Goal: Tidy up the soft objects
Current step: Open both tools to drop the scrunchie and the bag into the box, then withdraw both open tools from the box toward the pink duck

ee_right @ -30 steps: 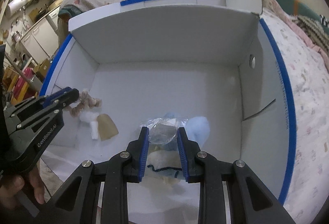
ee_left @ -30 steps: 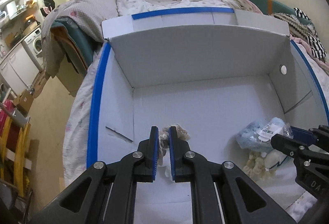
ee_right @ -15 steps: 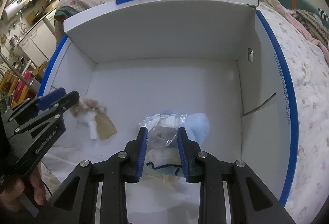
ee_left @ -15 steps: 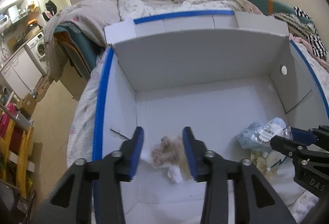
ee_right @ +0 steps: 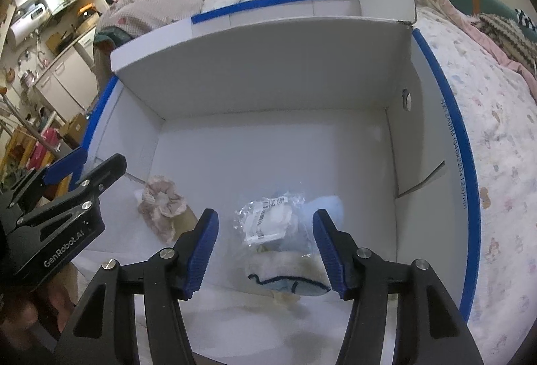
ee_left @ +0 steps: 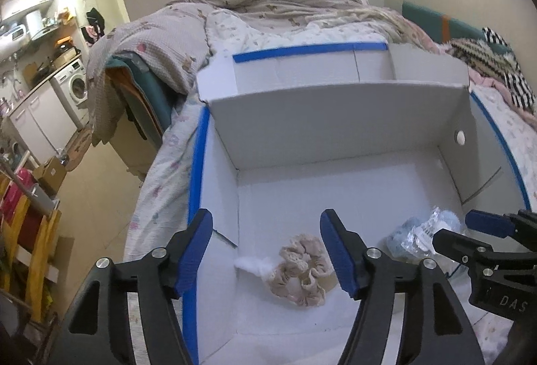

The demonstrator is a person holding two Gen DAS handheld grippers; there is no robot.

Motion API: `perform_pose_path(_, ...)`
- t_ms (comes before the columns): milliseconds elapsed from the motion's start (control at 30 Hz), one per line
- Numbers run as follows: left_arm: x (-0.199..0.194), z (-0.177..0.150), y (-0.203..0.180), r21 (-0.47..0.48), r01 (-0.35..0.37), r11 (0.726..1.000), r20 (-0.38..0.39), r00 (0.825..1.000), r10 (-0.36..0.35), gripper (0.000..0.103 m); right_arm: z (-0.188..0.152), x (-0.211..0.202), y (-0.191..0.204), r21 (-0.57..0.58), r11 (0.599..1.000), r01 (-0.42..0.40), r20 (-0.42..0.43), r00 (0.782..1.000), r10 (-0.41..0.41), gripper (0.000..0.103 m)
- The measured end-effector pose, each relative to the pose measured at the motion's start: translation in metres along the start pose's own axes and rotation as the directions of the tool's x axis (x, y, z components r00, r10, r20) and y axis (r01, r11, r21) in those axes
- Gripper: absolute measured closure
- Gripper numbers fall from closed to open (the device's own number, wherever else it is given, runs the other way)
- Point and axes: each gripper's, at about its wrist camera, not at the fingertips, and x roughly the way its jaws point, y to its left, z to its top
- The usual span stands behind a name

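left gripper (ee_left: 266,247): spread wide, holding nothing, poised above the left part of the white box (ee_left: 335,116). beige scrunchie (ee_left: 303,269): lying on the box floor between and below the blue pads, apart from both, next to a small white tuft (ee_left: 250,264) and partly over a tan piece, possibly card. right gripper (ee_right: 265,247): spread wide, holding nothing. clear crinkled packet (ee_right: 268,220): resting on the box floor between the right pads, untouched, atop a pale blue soft item (ee_right: 327,207). cream fabric with dark stitching (ee_right: 285,277): nearest the camera, touching the packet. box set on a floral bedspread (ee_right: 496,147).
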Motion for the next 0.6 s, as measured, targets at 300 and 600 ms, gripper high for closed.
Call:
perform_pose_path(300,-0.011,0.001,0.014,-0.067,0.075,0.995,0.005,0.997,-0.075,0.03,0.005,-0.016,-0.003,0.038,0.999,-0.014,0.074,0.997,0.011,0.012)
perform_pose_path(600,-0.022,-0.001,0.017,-0.109,0.055,0.993,-0.042,0.997,-0.06,0.029,0.007,-0.034,-0.003,0.08,0.997,-0.018,0.173,0.985,0.004,0.0)
